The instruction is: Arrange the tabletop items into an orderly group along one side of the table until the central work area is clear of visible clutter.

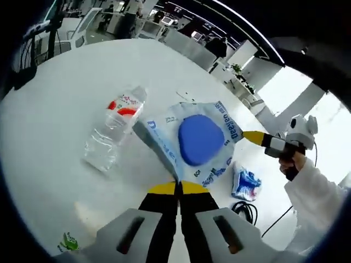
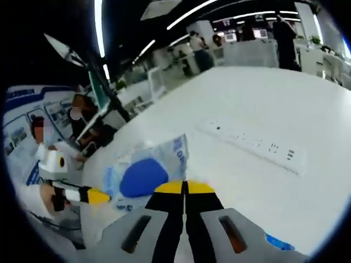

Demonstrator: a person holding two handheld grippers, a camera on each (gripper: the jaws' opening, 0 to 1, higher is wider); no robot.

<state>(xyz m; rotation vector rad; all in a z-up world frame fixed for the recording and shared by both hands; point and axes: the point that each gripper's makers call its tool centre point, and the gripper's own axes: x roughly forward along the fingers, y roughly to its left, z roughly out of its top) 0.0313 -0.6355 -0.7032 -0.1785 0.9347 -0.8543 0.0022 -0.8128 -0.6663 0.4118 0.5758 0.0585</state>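
A blue-and-white plastic package (image 1: 164,137) with a round blue pad (image 1: 200,139) inside is stretched between both grippers. My left gripper (image 1: 178,188) is shut on its near edge. The right gripper (image 1: 245,135), held by a hand in a white sleeve, pinches the far right corner. In the right gripper view, my right gripper (image 2: 185,187) is shut on the package (image 2: 170,156), and the left gripper (image 2: 101,196) holds its far side. A clear water bottle (image 1: 115,131) with a red-and-white label lies on its side left of the package on the white table (image 1: 55,109).
A small blue, white and red packet (image 1: 245,183) and a black cable (image 1: 244,208) lie right of my left jaws. A green scrap (image 1: 68,241) sits at lower left. A white power strip (image 2: 252,145) lies on the table (image 2: 263,98). Desks and people stand beyond.
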